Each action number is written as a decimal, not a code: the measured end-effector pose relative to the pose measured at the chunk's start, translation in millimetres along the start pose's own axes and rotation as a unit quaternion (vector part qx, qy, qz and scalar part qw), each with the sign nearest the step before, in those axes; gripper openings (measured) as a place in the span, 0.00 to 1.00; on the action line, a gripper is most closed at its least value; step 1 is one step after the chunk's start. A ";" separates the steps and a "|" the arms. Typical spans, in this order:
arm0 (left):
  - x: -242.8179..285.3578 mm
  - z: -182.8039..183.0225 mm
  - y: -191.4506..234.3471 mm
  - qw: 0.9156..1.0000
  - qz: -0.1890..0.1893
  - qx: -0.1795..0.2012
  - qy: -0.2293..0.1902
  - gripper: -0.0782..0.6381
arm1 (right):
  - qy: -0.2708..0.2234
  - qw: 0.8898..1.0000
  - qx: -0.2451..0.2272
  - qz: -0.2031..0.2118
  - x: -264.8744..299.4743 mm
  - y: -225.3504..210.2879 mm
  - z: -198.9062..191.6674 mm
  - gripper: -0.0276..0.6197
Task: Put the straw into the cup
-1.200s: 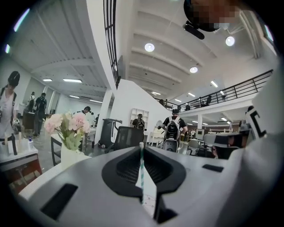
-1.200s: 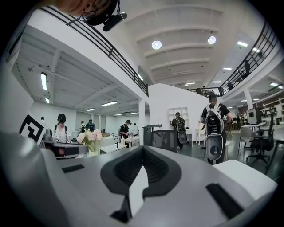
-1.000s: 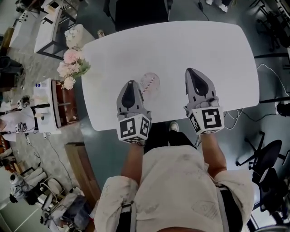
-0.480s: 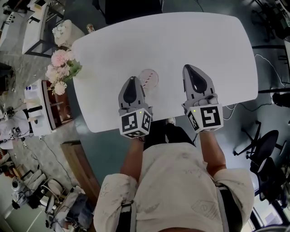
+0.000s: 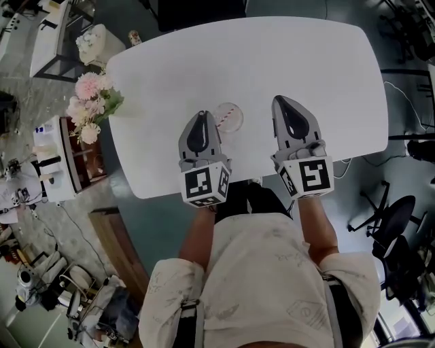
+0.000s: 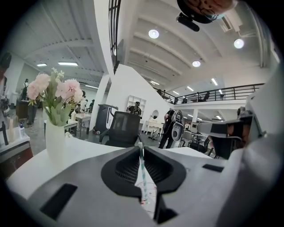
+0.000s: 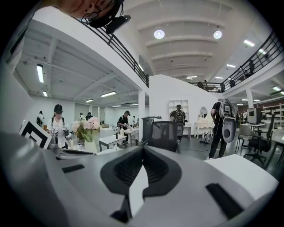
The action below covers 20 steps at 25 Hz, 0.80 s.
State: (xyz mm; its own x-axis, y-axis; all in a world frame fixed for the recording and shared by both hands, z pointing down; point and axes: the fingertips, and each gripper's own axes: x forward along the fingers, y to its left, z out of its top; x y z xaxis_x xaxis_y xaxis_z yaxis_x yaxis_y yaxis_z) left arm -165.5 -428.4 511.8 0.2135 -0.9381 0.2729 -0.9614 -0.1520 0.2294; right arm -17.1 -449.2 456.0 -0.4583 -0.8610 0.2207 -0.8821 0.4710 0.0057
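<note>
A white desk [image 5: 272, 61] with rounded corners stands in an open office. At its left edge a white vase [image 6: 55, 142] holds pink flowers [image 5: 88, 102]. A black chair [image 5: 200, 13] sits at the far side, and another office chair [image 5: 394, 224] stands on the floor to the right.

table [image 5: 285, 61]: white | straw [image 5: 226, 115]: red-and-white stripes | cup [image 5: 235, 124]: clear | left gripper [image 5: 202, 114], right gripper [image 5: 278, 100]: grey, dark insets, black-and-white square markers | flowers [image 5: 90, 87]: pink, green leaves | vase [image 6: 55, 144]: white
</note>
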 end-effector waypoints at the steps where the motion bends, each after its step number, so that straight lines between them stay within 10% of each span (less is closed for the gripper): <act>1: 0.1 0.0 0.2 1.000 0.000 0.004 0.002 0.14 | 0.000 1.000 0.000 0.000 1.2 0.3 0.1 0.05; 20: 0.1 -17.3 13.7 0.999 0.004 0.021 0.035 0.15 | -0.001 1.000 0.001 0.004 5.1 7.9 0.7 0.05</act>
State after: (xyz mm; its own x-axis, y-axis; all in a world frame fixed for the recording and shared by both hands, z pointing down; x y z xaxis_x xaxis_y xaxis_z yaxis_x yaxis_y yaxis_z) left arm -175.7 -425.2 531.1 0.2154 -0.9155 0.3398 -0.9694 -0.1585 0.1875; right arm -26.5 -449.9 456.5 -0.4652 -0.8575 0.2196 -0.8787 0.4773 0.0025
